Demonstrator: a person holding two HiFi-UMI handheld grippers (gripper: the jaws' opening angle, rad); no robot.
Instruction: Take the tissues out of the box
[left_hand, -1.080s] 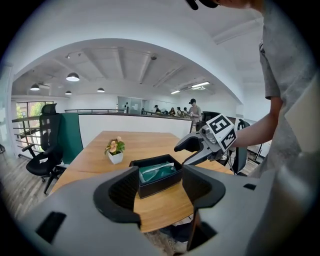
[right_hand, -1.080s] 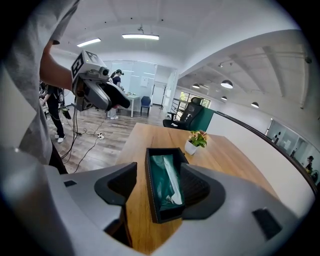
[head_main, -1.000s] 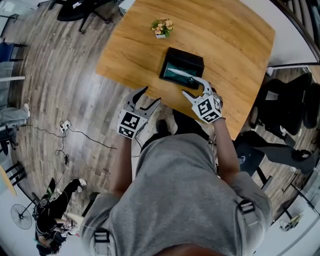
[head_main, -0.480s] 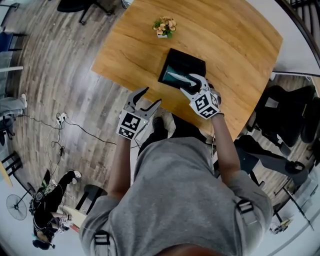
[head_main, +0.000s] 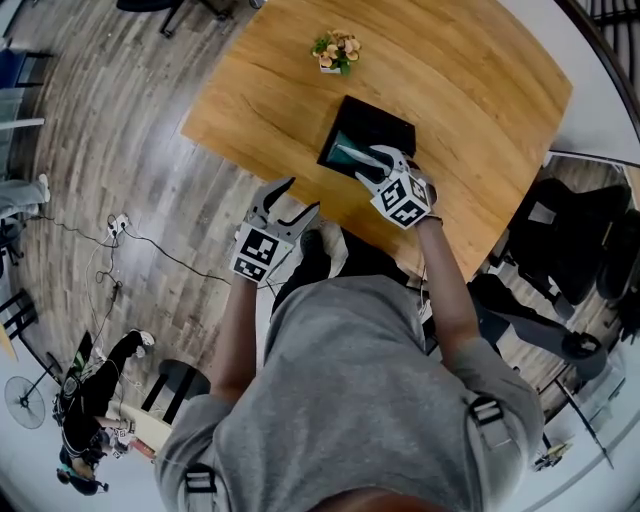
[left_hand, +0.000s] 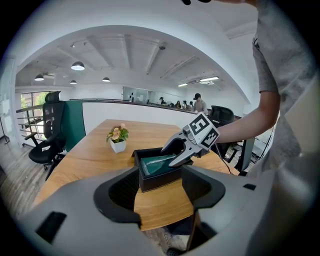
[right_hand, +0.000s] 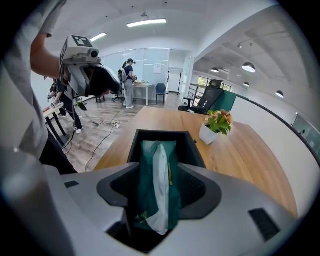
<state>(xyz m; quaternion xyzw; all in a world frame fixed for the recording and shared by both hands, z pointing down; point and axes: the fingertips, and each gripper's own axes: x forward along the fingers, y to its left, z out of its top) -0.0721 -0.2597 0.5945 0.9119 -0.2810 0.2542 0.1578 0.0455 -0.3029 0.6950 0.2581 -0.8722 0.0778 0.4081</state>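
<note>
My left gripper (head_main: 298, 196) hangs off the near edge of the table (head_main: 450, 80), fingers apart with nothing between them. Right of it, my right gripper (left_hand: 169, 156) reaches into the black box (head_main: 392, 118) (close to that same edge), jaws closing around the green tissue pack (right_hand: 157, 185) lying inside.
</note>
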